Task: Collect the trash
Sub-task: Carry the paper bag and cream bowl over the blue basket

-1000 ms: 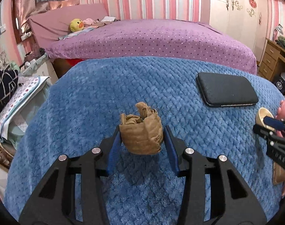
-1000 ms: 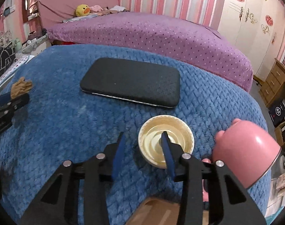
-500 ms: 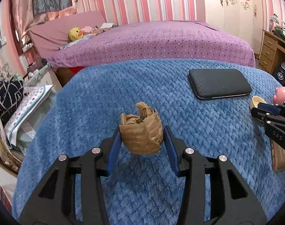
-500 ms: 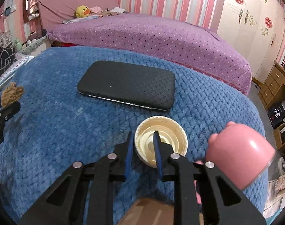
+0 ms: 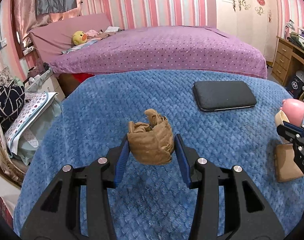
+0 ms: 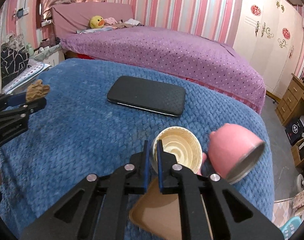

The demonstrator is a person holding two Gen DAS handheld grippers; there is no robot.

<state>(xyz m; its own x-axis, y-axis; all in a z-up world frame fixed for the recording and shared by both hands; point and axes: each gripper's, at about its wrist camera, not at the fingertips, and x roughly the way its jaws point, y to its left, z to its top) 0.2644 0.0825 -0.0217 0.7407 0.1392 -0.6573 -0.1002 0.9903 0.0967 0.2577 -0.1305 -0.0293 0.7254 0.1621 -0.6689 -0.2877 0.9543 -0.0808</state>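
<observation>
Left wrist view: downward-angled fingers (image 5: 181,156) pinch crumpled brown paper (image 5: 151,141); right fingers (image 6: 159,160) clamp paper cup (image 6: 179,151) rim.

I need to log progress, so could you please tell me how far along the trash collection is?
Nothing looks binned yet; no bin is in view. In hand: the left tool grips a crumpled brown paper wad, and the right tool pinches the rim of a cream paper cup. Left: dropping both off. The black case, pink piggy bank and brown tray remain on the blue blanket.

Crumpled brown paper wad (image 5: 151,145), held above blue blanket; cream paper cup (image 6: 178,152), tilted, rim pinched
</observation>
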